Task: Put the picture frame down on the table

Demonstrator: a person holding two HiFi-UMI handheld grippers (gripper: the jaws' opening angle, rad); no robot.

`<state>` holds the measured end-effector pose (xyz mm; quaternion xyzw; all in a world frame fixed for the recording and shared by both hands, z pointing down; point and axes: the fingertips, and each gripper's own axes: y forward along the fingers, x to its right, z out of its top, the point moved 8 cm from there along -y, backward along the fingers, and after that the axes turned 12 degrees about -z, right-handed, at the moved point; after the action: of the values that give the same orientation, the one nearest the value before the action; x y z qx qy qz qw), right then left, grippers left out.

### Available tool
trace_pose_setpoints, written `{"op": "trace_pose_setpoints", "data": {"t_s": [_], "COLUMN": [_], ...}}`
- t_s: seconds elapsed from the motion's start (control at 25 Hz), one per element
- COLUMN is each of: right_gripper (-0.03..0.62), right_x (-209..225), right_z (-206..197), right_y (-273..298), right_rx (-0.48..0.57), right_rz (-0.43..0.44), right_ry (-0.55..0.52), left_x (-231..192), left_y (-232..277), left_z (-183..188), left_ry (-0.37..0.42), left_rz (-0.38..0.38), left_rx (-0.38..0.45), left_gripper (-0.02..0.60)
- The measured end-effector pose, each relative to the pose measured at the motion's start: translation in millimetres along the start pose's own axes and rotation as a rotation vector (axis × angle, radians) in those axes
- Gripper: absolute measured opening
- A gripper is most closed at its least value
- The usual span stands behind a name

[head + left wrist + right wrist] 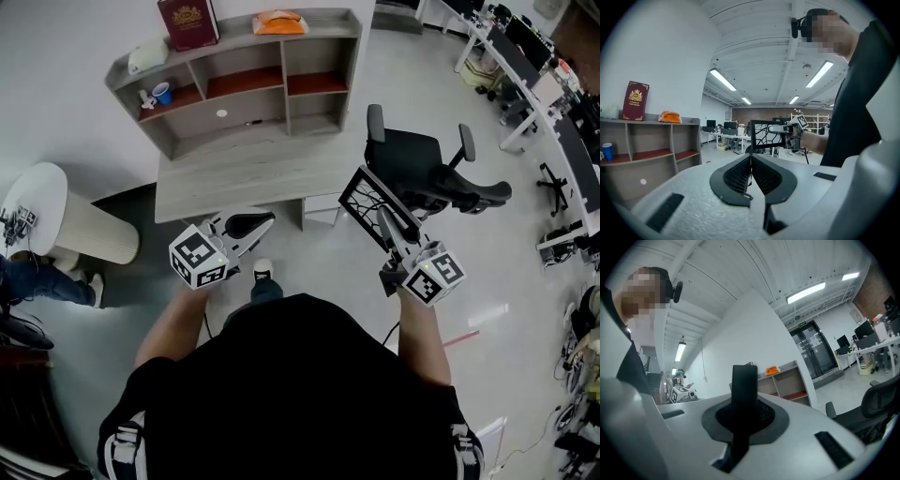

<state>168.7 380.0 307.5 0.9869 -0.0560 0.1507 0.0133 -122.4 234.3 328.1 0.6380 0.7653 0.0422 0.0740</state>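
Currently the right gripper (392,232) is clamping the picture frame (368,202) by its edge, holding it in the air beside the table (246,173); the left gripper (255,223) is hovering empty, jaws pressed together.

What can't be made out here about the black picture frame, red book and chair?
- Black picture frame with a branching pattern: right gripper view sees it edge-on, face hidden.
- Dark red book on the grey wooden shelf: head view, gold print too small.
- Black office chair: head view, base hidden under its seat.
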Motion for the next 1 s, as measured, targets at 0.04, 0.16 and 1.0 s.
{"op": "trace_pose_setpoints", "data": {"t_s": [0.04, 0.16, 1.0], "right_gripper": [0.017, 0.017, 0.017], "right_x": [0.5, -0.6, -2.9], "right_z": [-0.7, 0.7, -3.0], "right_y": [2.1, 5.8, 124.7], "right_rx": [-0.008, -0.021, -0.022], "right_rz": [-0.001, 0.006, -0.074], "right_ry": [0.000, -0.009, 0.013], "left_x": [-1.4, -1.2, -137.3], "left_y": [0.3, 0.5, -34.9], "left_z": [0.5, -1.0, -10.4], "left_ry": [0.000, -0.003, -0.025], "left_rz": [-0.001, -0.006, -0.044], "left_rx": [0.003, 0.000, 0.026], "left_gripper": [0.025, 0.025, 0.025]}}
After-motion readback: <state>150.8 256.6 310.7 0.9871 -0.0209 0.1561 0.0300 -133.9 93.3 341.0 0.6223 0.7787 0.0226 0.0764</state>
